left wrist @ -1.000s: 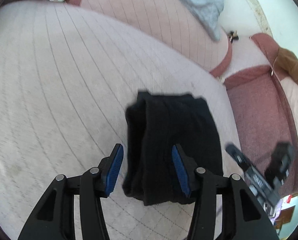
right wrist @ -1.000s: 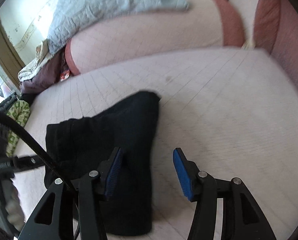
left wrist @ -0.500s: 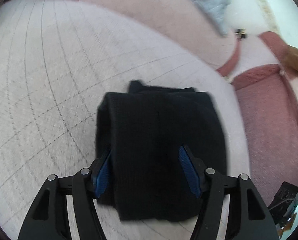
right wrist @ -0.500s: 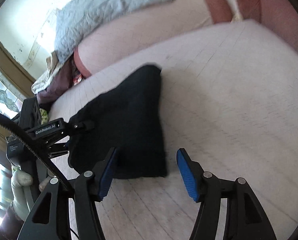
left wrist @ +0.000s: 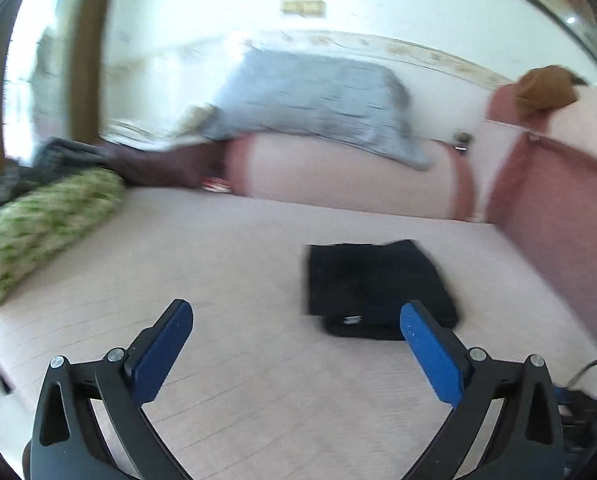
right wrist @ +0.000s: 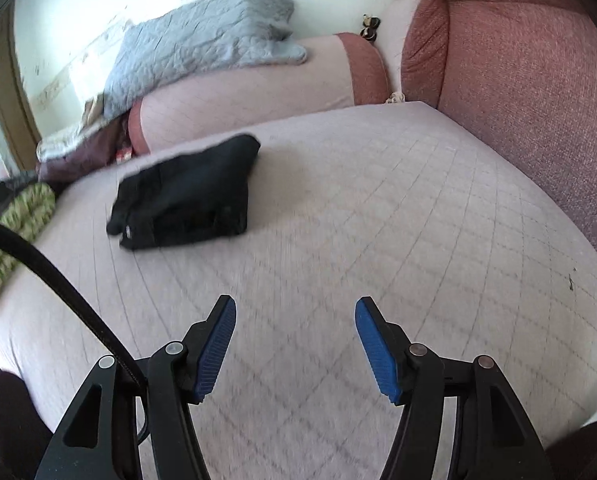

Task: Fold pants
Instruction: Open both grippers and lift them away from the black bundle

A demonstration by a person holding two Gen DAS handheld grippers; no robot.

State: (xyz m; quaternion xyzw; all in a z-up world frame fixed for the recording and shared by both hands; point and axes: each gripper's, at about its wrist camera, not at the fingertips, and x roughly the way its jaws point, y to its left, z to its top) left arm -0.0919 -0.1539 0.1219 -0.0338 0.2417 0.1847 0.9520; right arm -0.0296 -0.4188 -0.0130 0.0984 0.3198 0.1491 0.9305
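The black pants (left wrist: 374,288) lie folded into a compact rectangle on the pale quilted seat (left wrist: 238,264). In the left wrist view they sit just beyond my right fingertip. My left gripper (left wrist: 296,320) hovers short of them with its jaws opening wide and nothing between the blue pads. In the right wrist view the folded pants (right wrist: 186,196) rest far ahead to the left. My right gripper (right wrist: 296,316) stands open and well back from them, over bare seat, with nothing between its fingers.
A grey quilted blanket (right wrist: 202,44) drapes over the pink back cushion (right wrist: 250,96). A green patterned cushion (left wrist: 46,224) lies at the left end. A red-brown armrest (right wrist: 530,80) walls the right side. A black cable (right wrist: 50,268) crosses the lower left of the right wrist view.
Both grippers have pulled back from the pants, which now lie farther off. The left gripper swung up toward level and its jaws spread wide; the right jaws widened slightly.
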